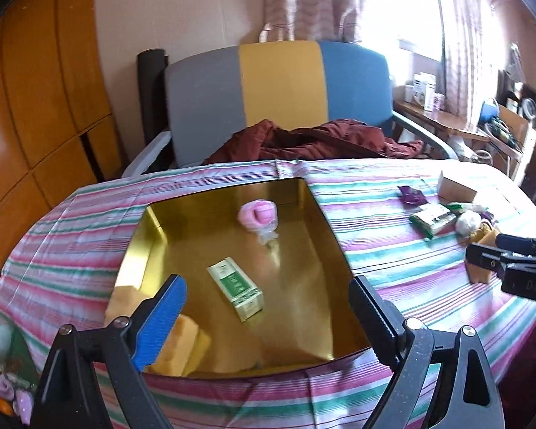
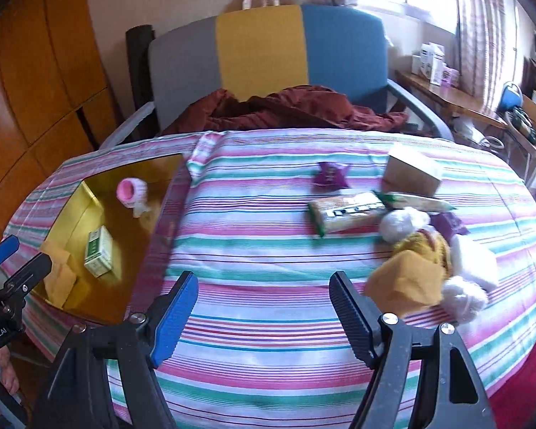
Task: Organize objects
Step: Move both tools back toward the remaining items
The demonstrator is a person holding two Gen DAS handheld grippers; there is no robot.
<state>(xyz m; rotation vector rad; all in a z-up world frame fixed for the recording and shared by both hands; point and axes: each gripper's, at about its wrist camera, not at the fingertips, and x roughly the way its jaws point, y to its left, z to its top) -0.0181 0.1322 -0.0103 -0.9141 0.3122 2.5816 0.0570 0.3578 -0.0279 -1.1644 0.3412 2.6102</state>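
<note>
A gold tray (image 1: 303, 268) lies on the left of the striped tablecloth (image 2: 268, 250). In it are a pink roll (image 1: 257, 214), a green-and-white box (image 1: 237, 287) and a yellow block (image 1: 182, 346). My left gripper (image 1: 268, 280) hangs open above the tray's near edge, with nothing between its fingers. My right gripper (image 2: 264, 279) stands open over bare cloth, left of a pile holding a yellow cloth toy (image 2: 407, 279), a white ball (image 2: 398, 225), a green snack bar (image 2: 350, 211), a purple packet (image 2: 330, 175) and a cardboard box (image 2: 412, 173).
Behind the table stands a grey, yellow and blue chair (image 1: 278, 82) with a dark red cloth (image 1: 321, 139) on its seat. Wooden cupboards (image 1: 35, 107) fill the left. A cluttered side table (image 2: 457, 100) is at the right. Small pink trinkets (image 1: 10, 389) lie off the table's near left.
</note>
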